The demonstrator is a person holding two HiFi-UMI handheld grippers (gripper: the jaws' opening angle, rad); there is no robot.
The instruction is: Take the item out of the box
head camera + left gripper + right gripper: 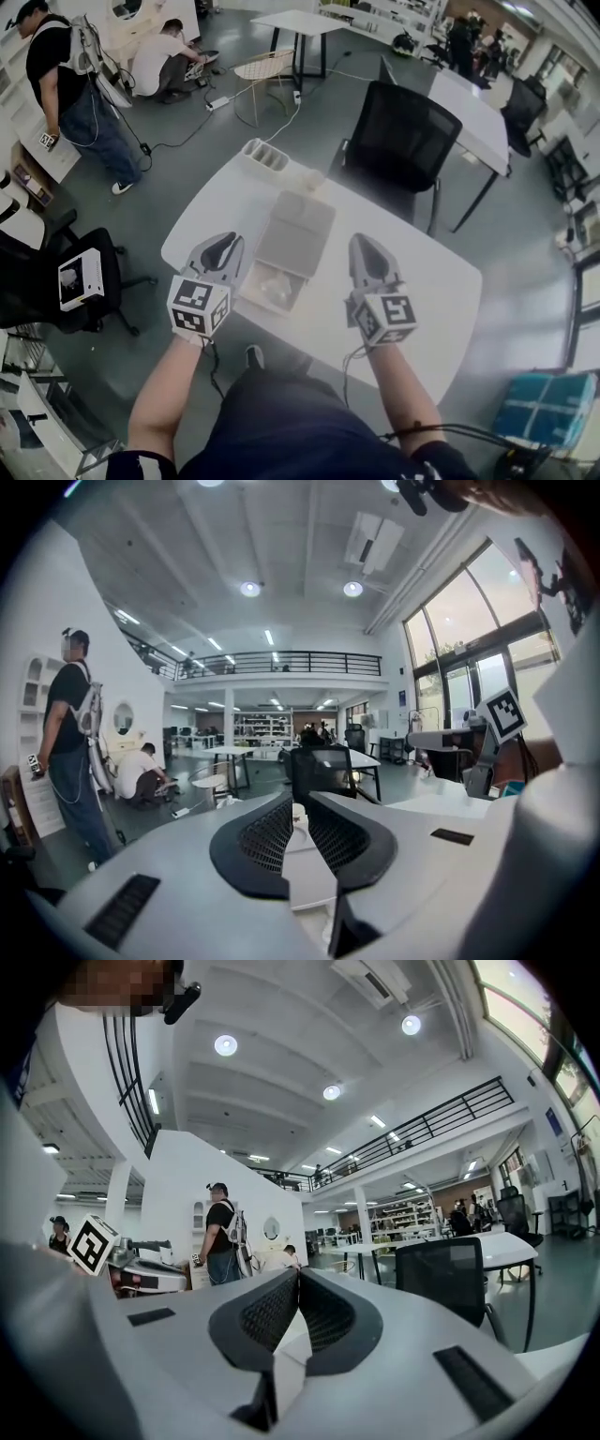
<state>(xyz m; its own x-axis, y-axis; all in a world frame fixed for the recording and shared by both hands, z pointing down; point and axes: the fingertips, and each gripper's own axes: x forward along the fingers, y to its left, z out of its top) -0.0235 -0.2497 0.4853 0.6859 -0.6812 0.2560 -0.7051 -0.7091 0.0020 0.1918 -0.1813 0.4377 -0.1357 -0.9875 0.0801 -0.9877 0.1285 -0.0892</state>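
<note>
On the white table (431, 281) an open cardboard box (251, 298) lies between my two grippers, its tan lid (296, 234) folded back away from me. Inside it rests a pale item in clear wrap (275, 289). My left gripper (228, 242) hovers just left of the box, its jaws parted by only a narrow slit with nothing in them (295, 808). To the right of the box my right gripper (362, 242) is shut and empty, its tips touching (298, 1274). Neither gripper touches the box.
A white slotted organizer (264, 157) and a small pale cup (314, 178) stand at the table's far edge. A black office chair (398, 150) is behind the table. Another black chair holding a white box (80, 278) is at the left. Two people work at the back left.
</note>
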